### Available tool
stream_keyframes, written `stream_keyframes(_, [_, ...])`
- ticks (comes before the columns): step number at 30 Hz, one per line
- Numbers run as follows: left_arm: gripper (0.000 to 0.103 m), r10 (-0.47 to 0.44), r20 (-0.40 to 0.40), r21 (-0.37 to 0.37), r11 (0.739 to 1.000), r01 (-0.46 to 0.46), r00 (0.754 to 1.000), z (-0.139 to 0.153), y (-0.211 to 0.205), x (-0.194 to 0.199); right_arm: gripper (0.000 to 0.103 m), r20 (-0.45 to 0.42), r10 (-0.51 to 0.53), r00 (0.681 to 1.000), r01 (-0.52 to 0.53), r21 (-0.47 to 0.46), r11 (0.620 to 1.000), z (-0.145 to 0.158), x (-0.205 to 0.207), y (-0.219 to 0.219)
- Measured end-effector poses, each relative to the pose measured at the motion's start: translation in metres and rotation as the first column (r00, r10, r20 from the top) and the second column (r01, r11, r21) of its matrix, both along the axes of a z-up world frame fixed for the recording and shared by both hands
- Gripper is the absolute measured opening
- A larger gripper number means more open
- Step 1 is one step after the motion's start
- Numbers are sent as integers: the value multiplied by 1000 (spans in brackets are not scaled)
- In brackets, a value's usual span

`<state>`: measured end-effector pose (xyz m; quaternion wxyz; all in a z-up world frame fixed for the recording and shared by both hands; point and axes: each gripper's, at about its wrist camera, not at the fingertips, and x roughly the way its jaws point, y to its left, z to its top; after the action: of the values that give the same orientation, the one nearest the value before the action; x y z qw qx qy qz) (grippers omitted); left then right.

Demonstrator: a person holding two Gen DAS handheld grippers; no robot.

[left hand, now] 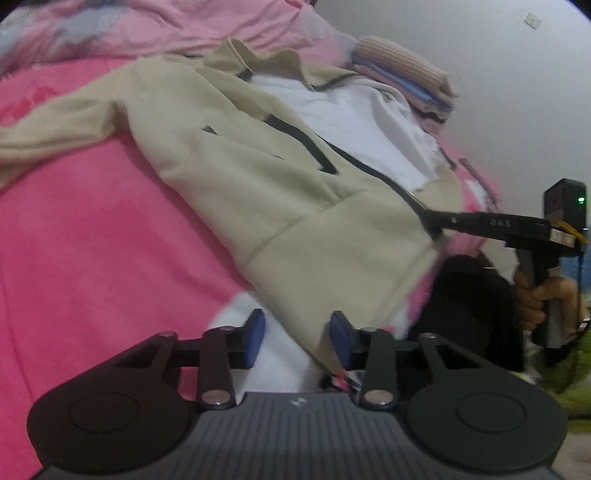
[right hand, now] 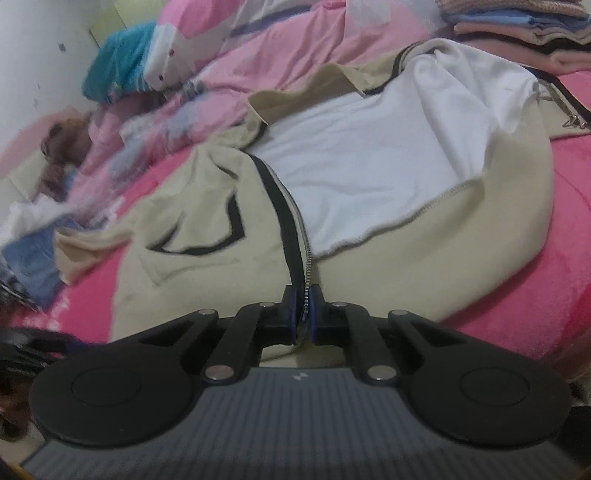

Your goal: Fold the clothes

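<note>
A beige zip-up jacket (left hand: 240,155) with black trim and a white lining (right hand: 369,158) lies open on a pink bed cover (left hand: 92,240). My left gripper (left hand: 297,338) is open at the jacket's bottom hem, and the hem corner hangs just inside its right blue pad (left hand: 340,338). My right gripper (right hand: 304,314) is shut on the jacket's zipper edge near the hem. In the left wrist view the right gripper (left hand: 432,223) shows at the right, pinching that same edge, with a hand (left hand: 532,299) on its handle.
A stack of folded clothes (left hand: 406,70) (right hand: 517,26) sits beyond the jacket's collar by the white wall. A pink patterned quilt (right hand: 229,48), a teal pillow (right hand: 118,62), a brown plush toy (right hand: 62,144) and a blue garment (right hand: 33,258) lie at the left of the bed.
</note>
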<state>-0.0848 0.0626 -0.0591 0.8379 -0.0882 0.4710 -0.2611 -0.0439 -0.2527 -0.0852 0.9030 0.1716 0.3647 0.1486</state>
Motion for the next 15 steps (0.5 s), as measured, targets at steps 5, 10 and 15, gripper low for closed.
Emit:
stream_keyframes(5, [36,-5,-37,4,1000,5,999,-5,-6,4,5,2,0,1000,0,51,999,-4,-4,-5])
stream_keyframes(10, [33,24,-101,-46,999,-28,995,-6,1,10,5,14,1,1000,-3,102,995,-5,-9,-11])
stream_keyframes(15, [33,48,-160,-116,991,-68,986,-10,11,16,5,37,7,999,-13,176,984,3,-12,-21])
